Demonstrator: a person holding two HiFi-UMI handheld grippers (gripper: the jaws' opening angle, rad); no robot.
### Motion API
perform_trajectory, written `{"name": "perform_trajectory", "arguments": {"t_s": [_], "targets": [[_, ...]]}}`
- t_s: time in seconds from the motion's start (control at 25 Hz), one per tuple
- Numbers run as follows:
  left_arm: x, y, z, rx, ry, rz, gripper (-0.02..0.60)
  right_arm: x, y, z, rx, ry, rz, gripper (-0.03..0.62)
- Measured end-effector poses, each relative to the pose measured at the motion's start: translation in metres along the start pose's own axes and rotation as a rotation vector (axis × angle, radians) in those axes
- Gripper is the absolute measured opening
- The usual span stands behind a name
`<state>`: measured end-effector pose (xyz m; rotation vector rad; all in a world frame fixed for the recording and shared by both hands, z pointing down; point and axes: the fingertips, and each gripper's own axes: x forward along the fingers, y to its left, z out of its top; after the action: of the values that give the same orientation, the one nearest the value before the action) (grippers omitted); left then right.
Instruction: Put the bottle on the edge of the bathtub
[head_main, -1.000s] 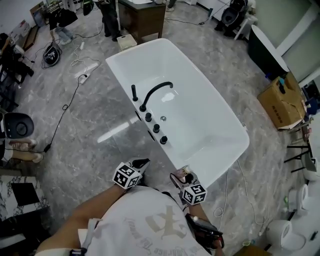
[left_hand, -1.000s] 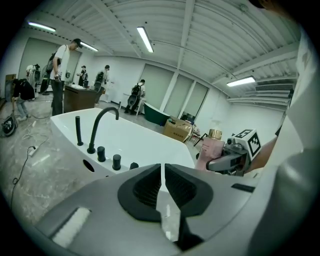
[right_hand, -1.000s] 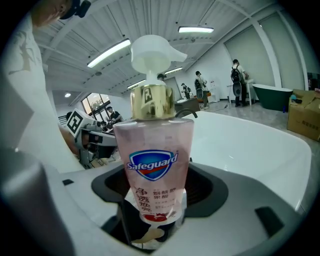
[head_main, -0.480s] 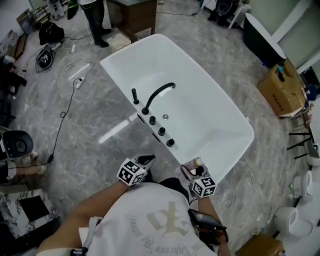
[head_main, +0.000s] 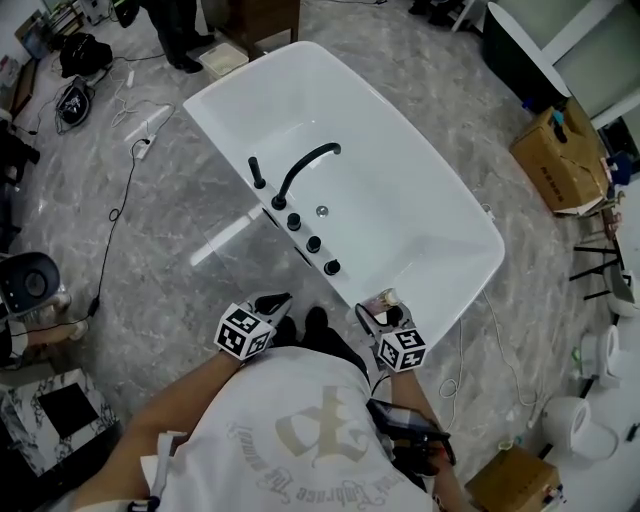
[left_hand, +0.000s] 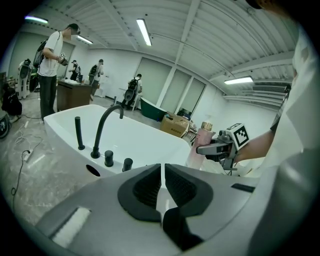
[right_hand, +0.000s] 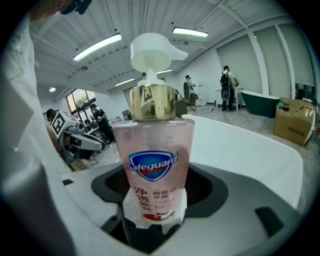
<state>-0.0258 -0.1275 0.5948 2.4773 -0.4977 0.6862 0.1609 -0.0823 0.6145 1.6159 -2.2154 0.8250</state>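
Note:
A pink pump bottle (right_hand: 154, 160) with a gold collar and white pump stands upright between the jaws of my right gripper (right_hand: 152, 200), which is shut on it. In the head view the bottle (head_main: 383, 301) hangs just short of the near corner of the white bathtub (head_main: 455, 195). From the left gripper view the bottle (left_hand: 200, 145) shows at the right, beyond the tub's rim. My left gripper (head_main: 268, 308) is to the left of the right one, over the floor beside the tub, its jaws (left_hand: 163, 185) shut on nothing.
A black curved faucet (head_main: 300, 170) and several black knobs (head_main: 312, 245) line the tub's left rim. Cables (head_main: 115, 200) trail over the marble floor at the left. A cardboard box (head_main: 560, 160) stands at the right. People (left_hand: 50, 70) stand beyond the tub.
The view has shifted: the bathtub now lies higher and nearer in the head view. Both grippers have come closer to the tub's near end, the right one still carrying the bottle.

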Motion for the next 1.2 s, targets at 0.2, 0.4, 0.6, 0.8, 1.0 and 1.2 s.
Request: {"name": "perform_trajectory", "arguments": {"t_s": [0.2, 0.4, 0.6, 0.8, 1.0, 1.2], "targets": [[0.005, -0.002, 0.004, -0.026, 0.002, 0.025, 0.025, 0.009, -0.010, -0.007, -0.007, 0.045, 0.024, 0.304], [0.016, -0.006, 0.009, -0.040, 0.004, 0.046, 0.025, 0.016, -0.020, -0.011, -0.018, 0.072, 0.050, 0.304], [0.020, -0.008, 0.006, -0.050, 0.009, 0.062, 0.025, 0.025, -0.025, -0.017, -0.033, 0.086, 0.074, 0.304], [0.026, -0.006, 0.000, -0.074, 0.010, 0.091, 0.025, 0.035, -0.035, -0.022, -0.075, 0.101, 0.073, 0.304], [0.027, -0.010, -0.008, -0.096, 0.013, 0.114, 0.025, 0.043, -0.037, -0.031, -0.103, 0.110, 0.074, 0.304], [0.028, -0.012, -0.016, -0.121, 0.022, 0.128, 0.025, 0.058, -0.040, -0.044, -0.109, 0.141, 0.092, 0.304]]}}
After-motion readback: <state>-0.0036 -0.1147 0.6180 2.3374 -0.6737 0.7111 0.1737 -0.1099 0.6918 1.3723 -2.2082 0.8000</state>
